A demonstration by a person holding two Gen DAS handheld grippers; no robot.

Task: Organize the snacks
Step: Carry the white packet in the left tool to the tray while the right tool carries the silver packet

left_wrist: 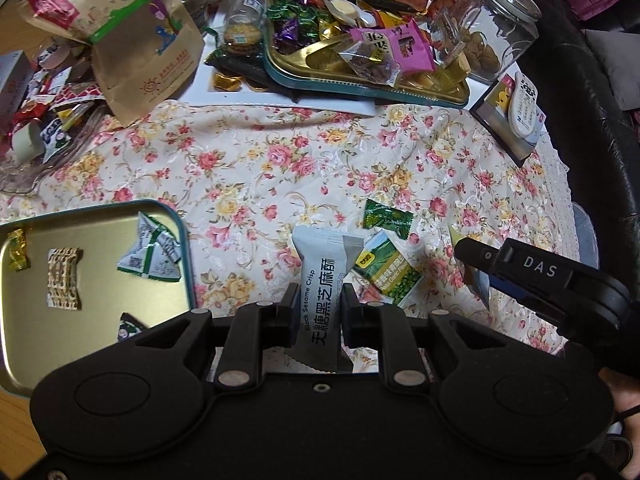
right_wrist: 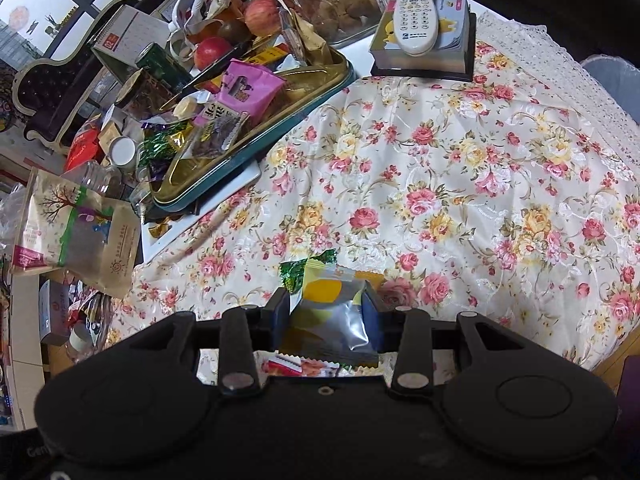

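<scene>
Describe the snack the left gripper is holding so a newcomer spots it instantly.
On the floral tablecloth, right of the near gold tray, the left gripper has its jaws shut on a long pale grey packet. Unlike the green wrappers beside it, it carries black Chinese characters and the words "Black Sesame Crisp".

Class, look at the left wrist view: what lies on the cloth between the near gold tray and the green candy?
Only bare floral tablecloth between the gold tray and the green candy.

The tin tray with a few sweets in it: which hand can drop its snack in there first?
Probably left: its gripper holds the sesame crisp packet right beside the tin tray.
</scene>
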